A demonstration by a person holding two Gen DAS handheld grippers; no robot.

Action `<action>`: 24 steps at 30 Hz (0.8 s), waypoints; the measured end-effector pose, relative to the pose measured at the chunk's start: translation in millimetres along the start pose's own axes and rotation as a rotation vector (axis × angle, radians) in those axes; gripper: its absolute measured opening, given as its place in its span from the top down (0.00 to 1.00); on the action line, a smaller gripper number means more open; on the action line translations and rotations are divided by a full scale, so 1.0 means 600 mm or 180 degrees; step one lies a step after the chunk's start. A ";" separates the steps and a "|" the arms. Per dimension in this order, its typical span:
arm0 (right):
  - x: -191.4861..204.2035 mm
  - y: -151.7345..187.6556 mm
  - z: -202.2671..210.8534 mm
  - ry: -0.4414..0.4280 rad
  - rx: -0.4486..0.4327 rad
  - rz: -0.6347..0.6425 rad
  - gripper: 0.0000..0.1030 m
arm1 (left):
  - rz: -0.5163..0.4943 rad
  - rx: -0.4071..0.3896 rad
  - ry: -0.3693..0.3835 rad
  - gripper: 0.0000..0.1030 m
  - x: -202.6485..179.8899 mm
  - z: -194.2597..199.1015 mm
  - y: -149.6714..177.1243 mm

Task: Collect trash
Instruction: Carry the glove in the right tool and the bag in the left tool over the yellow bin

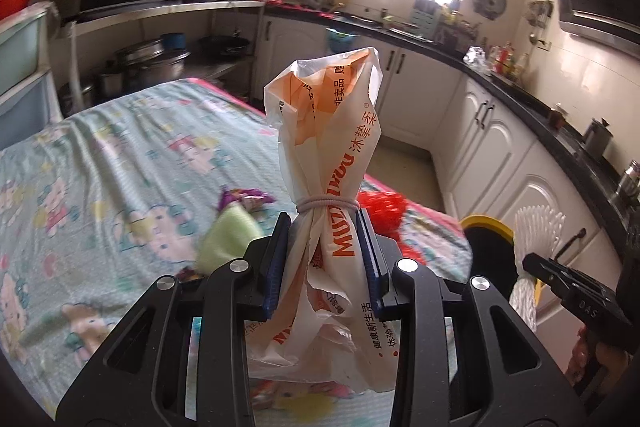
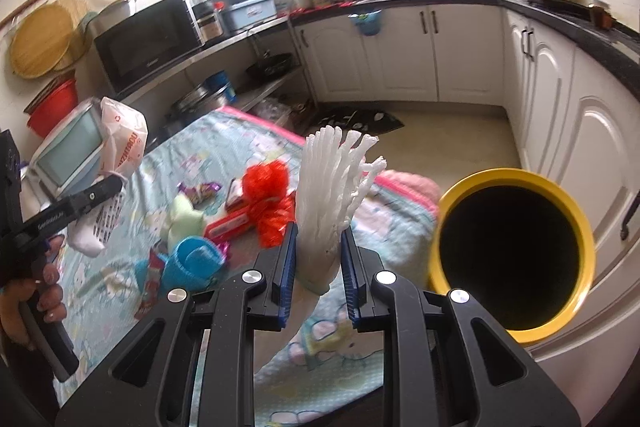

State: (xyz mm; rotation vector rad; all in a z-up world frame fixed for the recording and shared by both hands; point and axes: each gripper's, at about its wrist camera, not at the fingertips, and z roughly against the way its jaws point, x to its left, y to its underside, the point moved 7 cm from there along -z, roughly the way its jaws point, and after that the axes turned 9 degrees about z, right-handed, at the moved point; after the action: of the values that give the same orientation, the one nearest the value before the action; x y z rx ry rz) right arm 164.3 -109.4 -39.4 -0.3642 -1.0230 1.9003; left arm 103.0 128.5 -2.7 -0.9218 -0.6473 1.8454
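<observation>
L gripper [image 1: 326,227] is clamped on a white-orange plastic bag [image 1: 332,131] just below its hair-tie, held up over the table w/ cartoon cloth [image 1: 100,155]. R gripper [image 2: 319,241] pinches a white foam net sleeve [image 2: 332,183], just beside the yellow bin [image 2: 512,251] at the table edge. On the cloth: red mesh [image 2: 270,199], blue cup-like item [image 2: 192,261], green lump [image 1: 228,235], prob. foam, blurry.

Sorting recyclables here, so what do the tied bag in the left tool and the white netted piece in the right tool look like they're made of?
Tied bag: thin printed plastic film, glossy and translucent, crinkled, cinched by a pale elastic band. White netted piece: probably soft foam mesh, like a fruit sleeve; matte, its strands splay at the top.
</observation>
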 end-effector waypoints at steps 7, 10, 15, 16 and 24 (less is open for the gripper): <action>-0.049 -0.015 0.021 0.0168 -0.0120 -0.0123 0.80 | -0.0094 -0.0005 0.0187 0.75 -0.068 -0.020 -0.002; -0.071 -0.017 0.033 0.0264 -0.0167 -0.0158 0.80 | -0.0154 -0.0010 0.0256 0.75 -0.098 -0.028 -0.003; -0.108 -0.022 0.047 0.0405 -0.0232 -0.0243 0.80 | -0.0240 0.0034 0.0387 0.75 -0.148 -0.048 0.001; -0.117 -0.023 0.049 0.0449 -0.0244 -0.0256 0.80 | -0.0258 0.0048 0.0416 0.75 -0.158 -0.053 0.002; -0.176 -0.017 0.061 0.0675 -0.0295 -0.0362 0.80 | -0.0368 0.0173 0.0601 0.75 -0.224 -0.088 0.016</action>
State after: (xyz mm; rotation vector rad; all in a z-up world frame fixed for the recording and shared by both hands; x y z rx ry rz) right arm 204.2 -213.1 -25.4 -0.5379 -0.9704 1.6773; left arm 178.2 4.8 2.1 -0.9882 -0.5202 1.6428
